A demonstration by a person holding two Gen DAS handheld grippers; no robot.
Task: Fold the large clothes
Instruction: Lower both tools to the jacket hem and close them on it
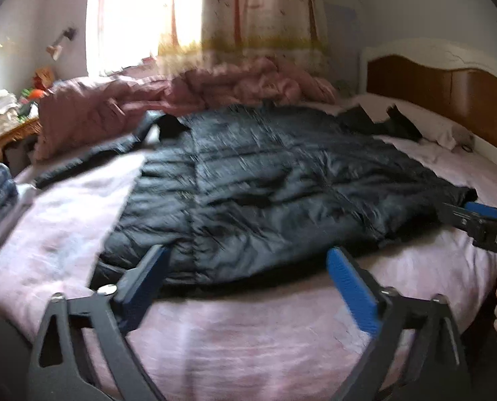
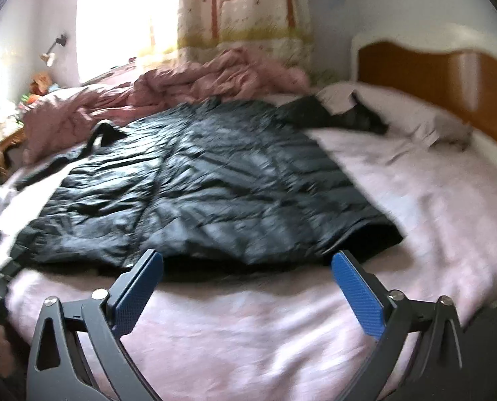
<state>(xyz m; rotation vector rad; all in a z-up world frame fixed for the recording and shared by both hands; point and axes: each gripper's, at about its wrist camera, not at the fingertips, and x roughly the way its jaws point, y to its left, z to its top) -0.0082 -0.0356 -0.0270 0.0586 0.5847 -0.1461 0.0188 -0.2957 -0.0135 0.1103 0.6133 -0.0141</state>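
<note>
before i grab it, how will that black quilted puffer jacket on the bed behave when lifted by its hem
The black quilted puffer jacket will probably flop and drape, since it lies crumpled and creased on the pink bed sheet. Its shiny shell looks slippery, so it may slide between pads. The puffy quilting suggests it is light for its bulk.

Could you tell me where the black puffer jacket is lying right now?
In both wrist views the black puffer jacket lies spread across the pink bed sheet, before the crumpled pink duvet.

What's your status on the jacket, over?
Left gripper and right gripper both open, empty, at the near hem. Black puffer jacket spread flat on the bed, unfolded. Nothing in the way.
</note>
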